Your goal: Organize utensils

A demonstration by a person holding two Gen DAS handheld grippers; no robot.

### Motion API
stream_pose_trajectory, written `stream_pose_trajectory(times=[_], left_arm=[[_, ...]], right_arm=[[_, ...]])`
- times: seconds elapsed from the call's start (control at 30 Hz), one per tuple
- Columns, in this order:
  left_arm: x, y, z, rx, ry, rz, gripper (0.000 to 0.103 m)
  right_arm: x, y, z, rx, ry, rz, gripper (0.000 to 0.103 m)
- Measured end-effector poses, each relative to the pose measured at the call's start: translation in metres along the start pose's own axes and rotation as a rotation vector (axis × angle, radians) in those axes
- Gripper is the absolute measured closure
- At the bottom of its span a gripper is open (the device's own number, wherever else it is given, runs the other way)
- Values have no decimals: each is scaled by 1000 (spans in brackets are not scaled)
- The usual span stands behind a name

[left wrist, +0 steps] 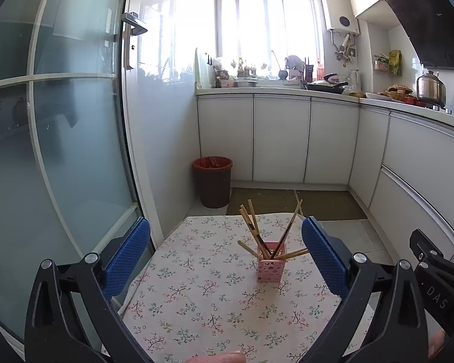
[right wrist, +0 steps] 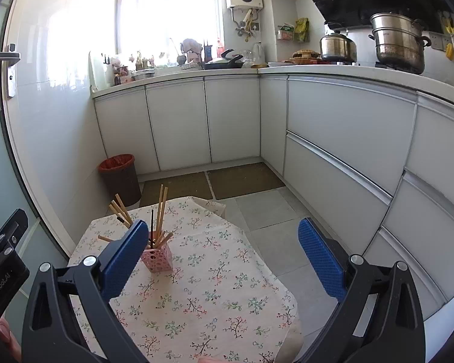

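Seemingly all chopsticks (left wrist: 258,236) already stand splayed in one pink holder (left wrist: 271,267) mid-desk (left wrist: 196,302); roughly seven sticks. Left tool (left wrist: 225,260) and right tool (right wrist: 224,257) both gape wide, empty. Approach gently from above, nudging leaning sticks upright without tipping the light holder

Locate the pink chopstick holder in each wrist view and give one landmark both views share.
Left wrist view: the pink chopstick holder stands on the floral tablecloth, right of centre, between the open fingers of the left gripper.
Right wrist view: the holder sits left of centre, partly behind the left finger of the open right gripper.
Shared landmark: the red-lined waste bin by the cabinets.
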State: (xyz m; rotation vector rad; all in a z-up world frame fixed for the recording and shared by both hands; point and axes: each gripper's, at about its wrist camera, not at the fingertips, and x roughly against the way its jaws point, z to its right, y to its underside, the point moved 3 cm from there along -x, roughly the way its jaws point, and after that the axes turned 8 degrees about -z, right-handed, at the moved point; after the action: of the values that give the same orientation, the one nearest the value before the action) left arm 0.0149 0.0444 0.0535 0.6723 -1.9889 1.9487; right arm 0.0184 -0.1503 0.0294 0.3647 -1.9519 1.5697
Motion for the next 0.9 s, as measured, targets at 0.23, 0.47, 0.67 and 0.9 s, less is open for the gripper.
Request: stream_pose_trajectory(times=[0.23,0.47,0.67,0.9], left_arm=[[-4,0,0,0,4,-11,7],[-6,1,-1,0,5,-16,7],[-7,2,-2,5,0,-16,7],[-10,3,-3,6,-2,-21,7]], right_arm=[[-1,0,-3,3,-8,-10,7],[-1,1,-2,2,-14,-18,7],[-2,0,-1,3,-14,-23,7],[-4,2,-2,0,-15,-32,7]])
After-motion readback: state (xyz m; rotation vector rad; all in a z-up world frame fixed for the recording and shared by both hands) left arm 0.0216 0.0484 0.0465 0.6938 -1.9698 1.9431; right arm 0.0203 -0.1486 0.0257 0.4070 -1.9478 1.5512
